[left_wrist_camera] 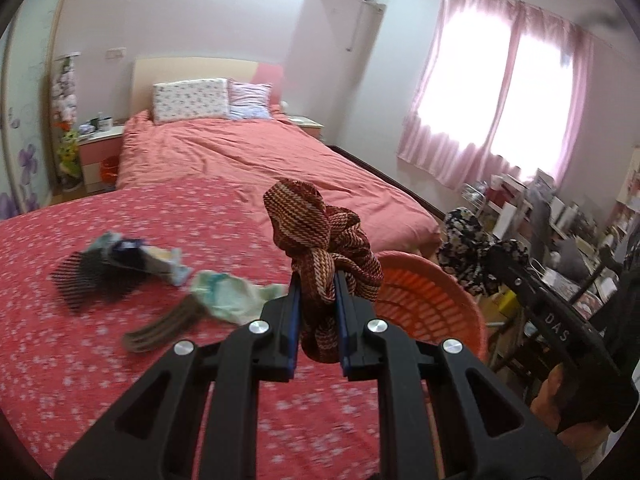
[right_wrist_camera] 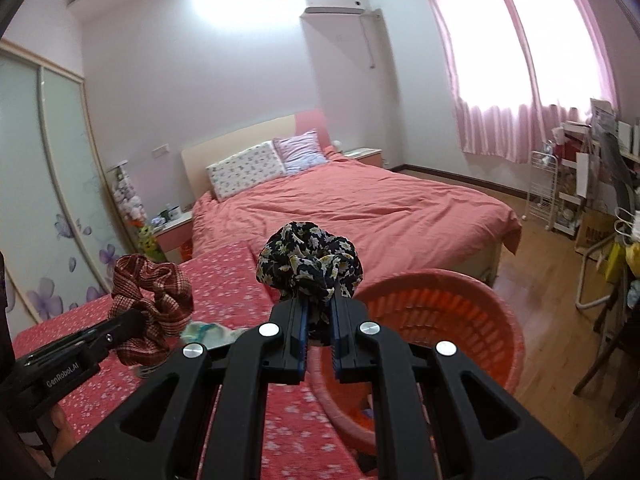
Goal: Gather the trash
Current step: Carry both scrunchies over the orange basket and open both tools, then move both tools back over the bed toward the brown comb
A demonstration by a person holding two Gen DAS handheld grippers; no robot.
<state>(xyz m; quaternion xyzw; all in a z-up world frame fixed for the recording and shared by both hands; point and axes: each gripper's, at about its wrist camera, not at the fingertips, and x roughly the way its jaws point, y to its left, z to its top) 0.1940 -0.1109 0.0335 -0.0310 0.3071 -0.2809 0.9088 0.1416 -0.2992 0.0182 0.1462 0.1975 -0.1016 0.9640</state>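
My left gripper is shut on a red-brown striped scrunchie and holds it above the red flowered cloth. It also shows in the right wrist view. My right gripper is shut on a black flowered scrunchie, held at the near left rim of the orange slotted basket. The basket also shows in the left wrist view, to the right of the left gripper. The black scrunchie appears there too.
On the red flowered cloth lie a black comb, a brown comb, a crumpled wrapper and a pale green cloth. A bed lies behind. Cluttered shelves stand at right.
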